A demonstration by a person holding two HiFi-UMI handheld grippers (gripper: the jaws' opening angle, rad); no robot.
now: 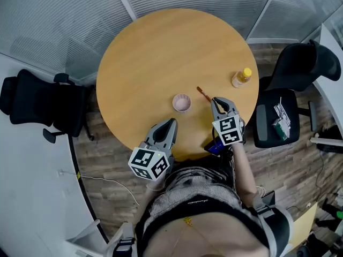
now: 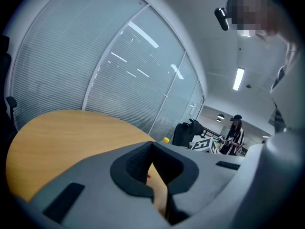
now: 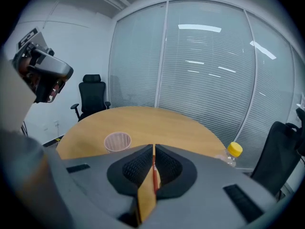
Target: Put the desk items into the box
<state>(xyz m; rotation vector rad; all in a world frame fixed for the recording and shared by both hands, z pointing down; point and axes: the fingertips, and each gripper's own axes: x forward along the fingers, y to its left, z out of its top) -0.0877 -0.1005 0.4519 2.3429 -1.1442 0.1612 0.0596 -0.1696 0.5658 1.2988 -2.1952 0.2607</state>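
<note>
The right tongs (image 1: 214, 100) are closed on a thin reddish pencil (image 1: 202, 93). In the right gripper view the two pads are pressed on it from both sides, and the stick runs lengthwise in the slot between them. In the head view its far end sticks out beyond the tips, tilted, above the bench (image 1: 161, 52) and just beside the pink mesh cup (image 1: 181, 103). I take this cup for the "box", as no other container shows.

The left tongs (image 1: 171, 122) are closed at the tips w/ nothing between them, and they hang at the near edge of the bench.

Handling, as I judge it:
- The pencil is very light and stiff, so weight is no problem.
- It is narrow and prob. smooth, so it can swivel or slip in the pads if the grip is only at one end.
- A hold nearer the middle gives more control.
- The tip may be fragile, so better to lower it than to drop it.
- The cup looks light and thin-walled, so a long stick that leans on the rim could tip it over. The free tongs could steady it.

A bottle (image 1: 241, 78) w/ yellow cap stands well apart, at the right side of the bench
</note>
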